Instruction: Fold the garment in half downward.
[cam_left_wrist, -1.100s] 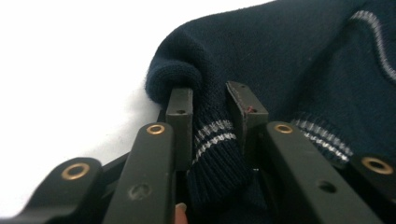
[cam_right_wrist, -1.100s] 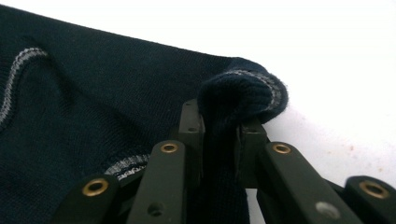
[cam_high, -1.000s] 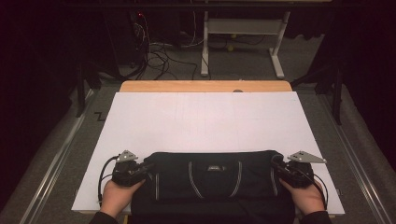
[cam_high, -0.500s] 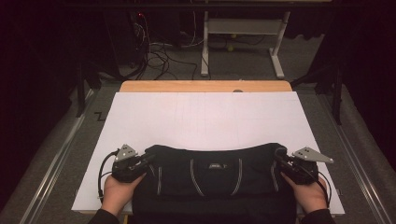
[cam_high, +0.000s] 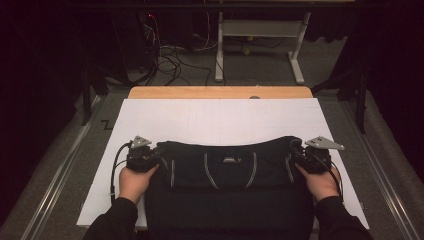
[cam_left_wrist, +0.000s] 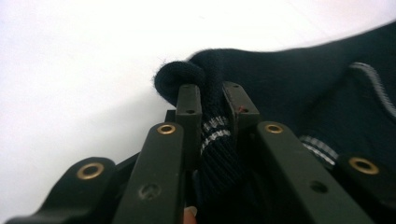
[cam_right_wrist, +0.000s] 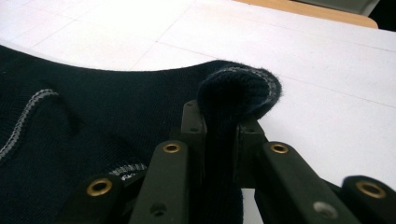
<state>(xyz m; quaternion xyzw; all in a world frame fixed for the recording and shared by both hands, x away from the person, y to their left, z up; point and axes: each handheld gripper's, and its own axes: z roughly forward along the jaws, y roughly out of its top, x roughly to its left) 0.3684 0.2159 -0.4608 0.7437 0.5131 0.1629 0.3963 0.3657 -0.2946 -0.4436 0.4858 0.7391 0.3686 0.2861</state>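
A dark navy knitted garment (cam_high: 227, 170) with thin white stripes lies across the near part of the white sheet (cam_high: 215, 120). My left gripper (cam_high: 159, 154) is shut on the garment's left corner. In the left gripper view its jaws (cam_left_wrist: 212, 93) pinch a ribbed, striped fold of the knit (cam_left_wrist: 303, 79), and they have just been closing tighter on it. My right gripper (cam_high: 296, 153) is shut on the right corner. The right gripper view shows a rolled fold of fabric (cam_right_wrist: 116, 102) bulging above that gripper (cam_right_wrist: 219, 116). A hand holds each gripper.
The white sheet covers a wooden table whose far edge (cam_high: 220, 92) shows beyond it. A grey desk frame (cam_high: 260, 30) and tangled cables (cam_high: 170, 55) sit on the floor farther back. Metal rails (cam_high: 55, 180) run along both sides.
Both hands have moved away from the person, up the sheet, taking the garment's held edge with them. The garment now reaches farther over the sheet.
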